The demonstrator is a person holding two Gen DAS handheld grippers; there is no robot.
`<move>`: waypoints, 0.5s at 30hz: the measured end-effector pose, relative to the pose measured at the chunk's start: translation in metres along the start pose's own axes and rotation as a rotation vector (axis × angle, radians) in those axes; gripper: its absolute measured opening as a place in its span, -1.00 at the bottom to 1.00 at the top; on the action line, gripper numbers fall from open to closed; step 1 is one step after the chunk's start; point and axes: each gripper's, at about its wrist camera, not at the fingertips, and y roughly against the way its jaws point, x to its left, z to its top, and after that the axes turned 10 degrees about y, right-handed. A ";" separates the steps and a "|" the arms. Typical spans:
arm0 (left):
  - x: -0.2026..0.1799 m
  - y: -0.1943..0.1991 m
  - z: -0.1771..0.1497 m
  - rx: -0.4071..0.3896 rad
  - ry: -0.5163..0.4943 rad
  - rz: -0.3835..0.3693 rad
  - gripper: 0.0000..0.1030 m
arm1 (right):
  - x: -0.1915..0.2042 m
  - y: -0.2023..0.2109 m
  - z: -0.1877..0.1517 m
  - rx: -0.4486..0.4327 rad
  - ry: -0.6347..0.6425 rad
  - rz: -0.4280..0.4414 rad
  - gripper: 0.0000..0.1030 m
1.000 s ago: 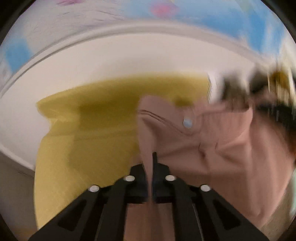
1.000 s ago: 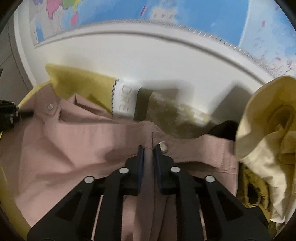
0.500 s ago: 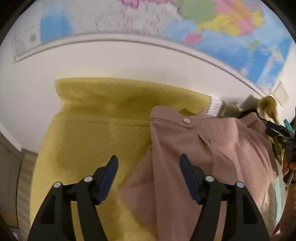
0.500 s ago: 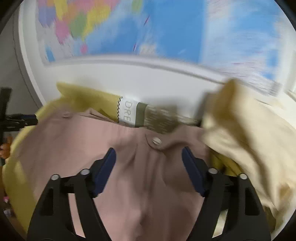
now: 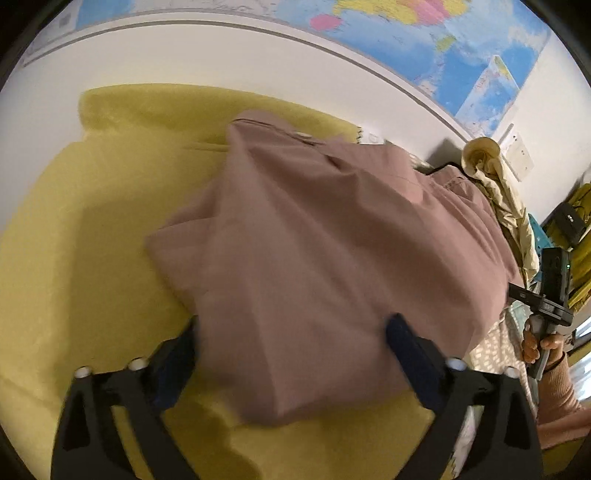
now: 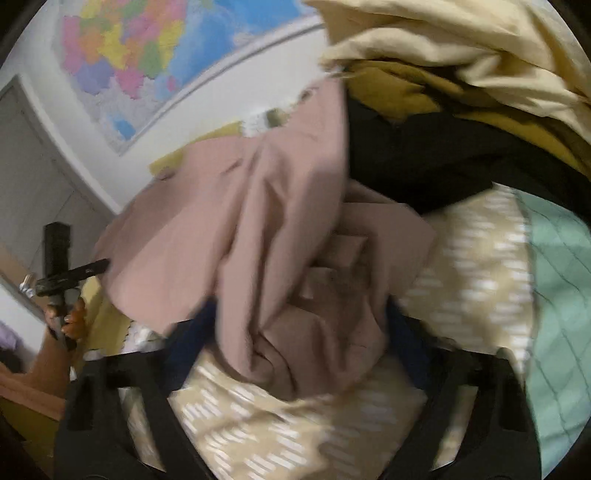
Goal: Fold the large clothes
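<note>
Left gripper (image 5: 291,354) angled steeply down over pink garment (image 5: 325,258), jaws spread wide, straddling the garment's near edge, pads not pressing cloth; jaws just opened, then eased in slightly. Pink garment heaped on yellow-green cover (image 5: 92,240), bunched toward the cover's right side, far end reaching the white wall (image 5: 221,62). World map (image 5: 424,33) on wall above.

Right gripper (image 6: 299,336) tilted down and rolled, view slanted. Jaws partly apart, just closing in from wider; crumpled fold of pink garment (image 6: 258,221) sitting between blue pads (image 6: 192,332), blur too heavy to tell whether pads pinch it. Beige patterned cloth (image 6: 461,277) under that end, mint quilted fabric (image 6: 561,295) at right, black garment (image 6: 424,158) and cream cloth (image 6: 461,48) piled behind.

Right hand (image 5: 539,343) gripping handle upright at right edge of left view, pink sleeve (image 5: 557,398) below. Left hand (image 6: 70,317) on its handle at left of right view.
</note>
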 end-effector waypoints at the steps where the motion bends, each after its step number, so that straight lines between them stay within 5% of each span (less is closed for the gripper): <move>1: -0.004 -0.004 0.003 0.006 0.013 0.008 -0.09 | -0.001 -0.002 0.001 0.007 -0.027 0.031 -0.43; 5: -0.001 0.011 0.010 0.020 0.118 -0.049 -0.66 | -0.001 0.020 0.009 -0.053 -0.094 0.125 -0.65; 10: -0.007 0.063 -0.006 0.037 0.152 -0.141 -0.71 | 0.025 0.089 0.004 -0.160 -0.098 0.238 -0.88; 12: -0.004 0.074 -0.019 0.056 0.163 -0.160 -0.69 | 0.030 0.107 -0.007 -0.159 -0.087 0.211 -0.89; 15: 0.009 0.061 -0.038 0.096 0.146 -0.046 -0.57 | 0.012 0.105 -0.031 -0.089 -0.152 0.149 -0.89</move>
